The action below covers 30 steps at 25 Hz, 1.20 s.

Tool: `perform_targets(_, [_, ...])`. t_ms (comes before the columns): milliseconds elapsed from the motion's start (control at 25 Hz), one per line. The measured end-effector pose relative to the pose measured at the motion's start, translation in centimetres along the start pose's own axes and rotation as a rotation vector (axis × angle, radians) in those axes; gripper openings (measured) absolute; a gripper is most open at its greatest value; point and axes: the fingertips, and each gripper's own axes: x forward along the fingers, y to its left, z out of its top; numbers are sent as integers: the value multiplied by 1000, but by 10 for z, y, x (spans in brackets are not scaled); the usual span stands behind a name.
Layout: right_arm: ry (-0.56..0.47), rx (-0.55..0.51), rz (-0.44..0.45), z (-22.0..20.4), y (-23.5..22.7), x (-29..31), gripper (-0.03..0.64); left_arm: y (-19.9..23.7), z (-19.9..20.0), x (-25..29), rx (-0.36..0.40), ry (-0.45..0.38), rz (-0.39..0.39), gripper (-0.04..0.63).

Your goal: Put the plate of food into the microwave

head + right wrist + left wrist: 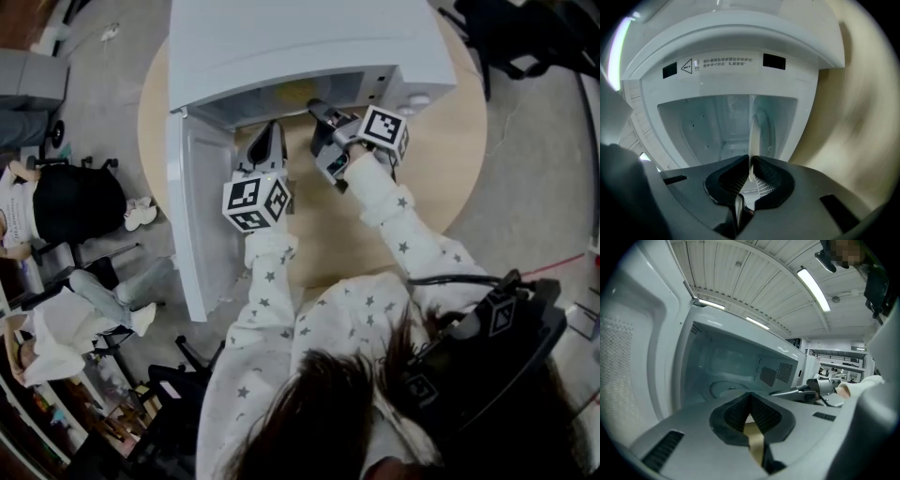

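Note:
The white microwave [300,47] stands on a round wooden table [450,159] with its door [202,206] swung open to the left. My right gripper [750,161] is shut on the rim of a thin white plate [753,136]. The plate shows edge-on and reaches into the lit cavity [726,122]. What lies on it is hidden. In the head view the right gripper [323,117] is at the cavity mouth. My left gripper [267,141] hovers beside it, just in front of the opening. Its jaws [750,399] meet at the tips with nothing between them. The glass turntable [724,387] lies inside.
The open door [628,357] stands close on the left of the left gripper. The control panel with its knob [412,98] is on the microwave's right. People sit on chairs [66,206] on the floor to the left of the table.

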Motion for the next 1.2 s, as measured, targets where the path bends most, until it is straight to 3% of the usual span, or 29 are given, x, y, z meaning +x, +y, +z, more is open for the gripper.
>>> perform_targets(280, [-32, -14, -29, 3, -3, -4, 20, -4, -5, 5, -6, 15, -10, 2])
perform_targets(560, [-1, -49, -44, -1, 0, -1, 20, -6, -5, 10, -12, 25, -17, 2])
perform_targets(760, [11, -119, -65, -4, 0, -2, 21, -9, -8, 10, -15, 34, -18, 2])
perform_targets(840, [10, -145, -65, -3, 0, 0, 87, -8, -10, 11, -15, 36, -18, 2])
perform_targets(880, [11, -158, -68, -3, 0, 1, 87, -8, -10, 12, -16, 36, -17, 2])
perform_targets(1200, [20, -311, -187, -2, -9, 2, 109, -12, -13, 16, -13, 45, -20, 2])
